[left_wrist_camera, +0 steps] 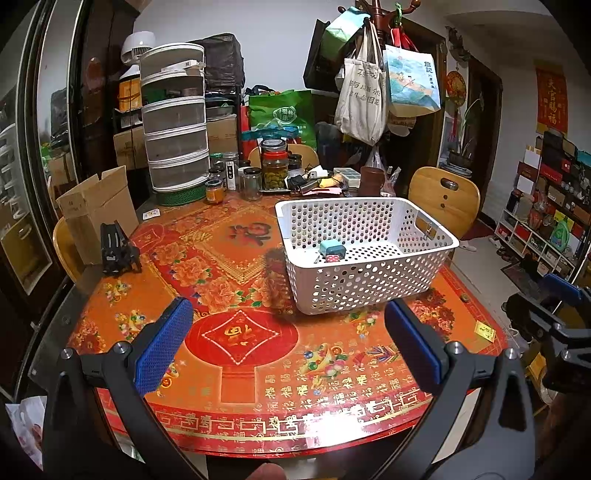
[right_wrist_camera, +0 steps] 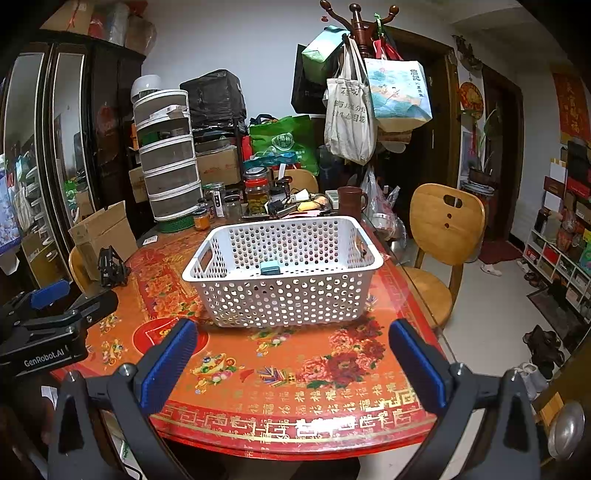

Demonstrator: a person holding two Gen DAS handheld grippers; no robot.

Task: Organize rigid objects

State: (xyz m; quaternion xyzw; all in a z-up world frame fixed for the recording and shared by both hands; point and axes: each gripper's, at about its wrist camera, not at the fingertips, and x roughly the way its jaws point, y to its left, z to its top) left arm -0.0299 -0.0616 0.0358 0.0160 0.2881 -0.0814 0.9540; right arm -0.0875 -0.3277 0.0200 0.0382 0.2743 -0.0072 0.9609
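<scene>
At the table's [left_wrist_camera: 258, 369] far left edge a black clamp [left_wrist_camera: 117, 251] stands in front of an open carton [left_wrist_camera: 98, 206], with a tiered mesh rack [left_wrist_camera: 177, 122] and a cluster of jars [left_wrist_camera: 273, 166] lining the back edge behind them. The left gripper [left_wrist_camera: 288, 332] hangs over the near rim with its blue-padded fingers [left_wrist_camera: 162, 343] spread wide and nothing between them; the cloth under it, red and orange with gold characters along the curved border, is bare from the near edge up to the basket [left_wrist_camera: 436, 240], so the front half of the table is free room. The white perforated basket sits right of centre, its near wall close to the front floral band and its right end close to the table's right edge. Inside, against the near-left wall, lie a teal block [left_wrist_camera: 331, 248] and a red dotted dice [left_wrist_camera: 333, 258] touching it. The right gripper [right_wrist_camera: 291, 350] is likewise spread and empty, held over the near right rim; in its view the left gripper's body reads "GenRobot.AI" at the left edge. A small yellow tag [left_wrist_camera: 485, 329] lies on the cloth near the right edge. Past that edge stands a wooden chair [right_wrist_camera: 447, 221], close to the basket's right end, and behind it a coat rack [right_wrist_camera: 356, 22] hung with printed bags; their writing is too blurred to read.
</scene>
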